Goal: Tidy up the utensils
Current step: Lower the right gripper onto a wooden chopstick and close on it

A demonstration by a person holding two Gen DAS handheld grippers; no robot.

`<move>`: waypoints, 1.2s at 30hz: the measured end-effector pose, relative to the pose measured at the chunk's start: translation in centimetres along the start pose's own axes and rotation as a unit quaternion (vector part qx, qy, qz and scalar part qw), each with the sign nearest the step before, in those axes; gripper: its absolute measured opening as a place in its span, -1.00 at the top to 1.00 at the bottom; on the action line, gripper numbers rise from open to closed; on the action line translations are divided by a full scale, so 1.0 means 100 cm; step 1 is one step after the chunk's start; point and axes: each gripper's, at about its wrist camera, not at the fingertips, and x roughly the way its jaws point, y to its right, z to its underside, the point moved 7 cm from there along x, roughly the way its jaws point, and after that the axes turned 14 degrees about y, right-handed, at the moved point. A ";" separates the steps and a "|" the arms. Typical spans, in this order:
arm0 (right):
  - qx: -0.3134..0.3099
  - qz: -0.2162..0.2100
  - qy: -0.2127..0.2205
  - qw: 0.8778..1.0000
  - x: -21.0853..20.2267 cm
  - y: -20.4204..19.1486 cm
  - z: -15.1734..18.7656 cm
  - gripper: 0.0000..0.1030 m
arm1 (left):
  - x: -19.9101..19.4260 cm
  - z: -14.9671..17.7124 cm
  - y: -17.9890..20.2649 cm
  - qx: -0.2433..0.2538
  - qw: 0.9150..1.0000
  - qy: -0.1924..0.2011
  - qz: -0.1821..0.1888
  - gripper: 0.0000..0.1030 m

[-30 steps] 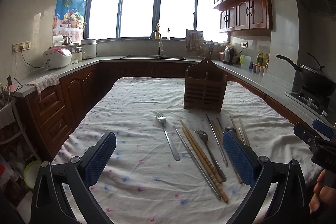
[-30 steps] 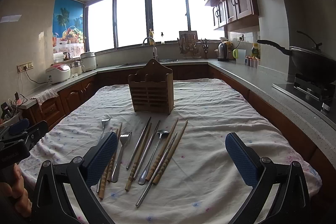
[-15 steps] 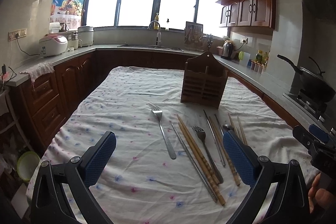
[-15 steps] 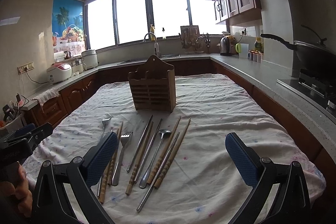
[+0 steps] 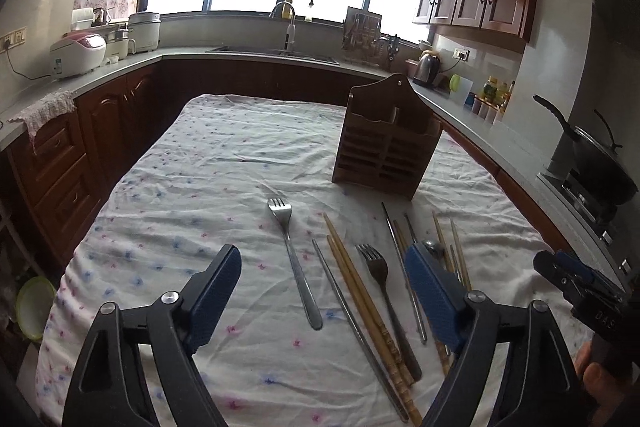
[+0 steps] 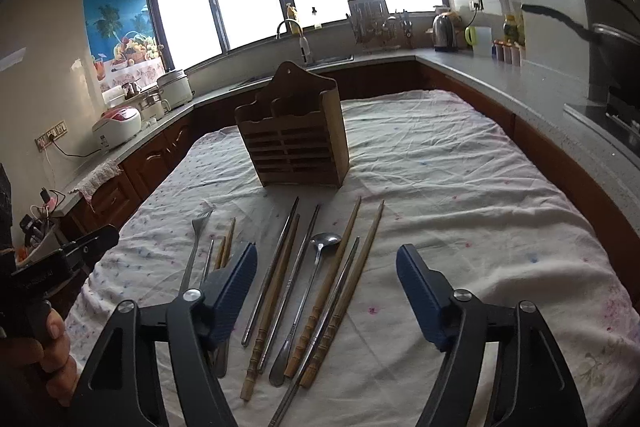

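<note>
Blue-padded jaws of the left gripper (image 5: 322, 287) are gaping wide above a lone fork (image 5: 294, 259); the right gripper (image 6: 326, 285), equally wide, is hovering over the chopsticks (image 6: 332, 291) and a spoon (image 6: 308, 291). Beyond both, the wooden utensil holder (image 6: 294, 143) is standing upright on the cloth-covered surface (image 6: 460, 195).

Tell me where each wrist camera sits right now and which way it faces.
Left wrist: on the left gripper, fingers open, above the near table end, facing the lone fork and wooden holder; right gripper at right edge.
Right wrist: on the right gripper, open, facing the chopsticks, spoon and holder; left gripper and hand at left edge.
Shared: holder, utensil row, tablecloth, windows.
</note>
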 end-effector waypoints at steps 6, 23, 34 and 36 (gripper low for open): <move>0.024 -0.007 -0.036 0.999 0.041 0.008 -0.003 0.04 | 0.049 -0.005 0.000 -0.007 0.998 -0.058 0.012 -0.27; 0.039 0.009 -0.142 0.989 0.151 0.025 0.007 0.47 | 0.189 0.004 0.008 -0.017 0.979 -0.202 0.030 0.19; 0.027 0.031 -0.169 0.985 0.175 0.035 0.024 0.62 | 0.234 0.032 0.016 -0.008 0.967 -0.253 0.027 0.48; 0.028 0.030 -0.167 0.985 0.176 0.033 0.024 0.62 | 0.236 0.032 0.018 0.002 0.968 -0.249 0.025 0.48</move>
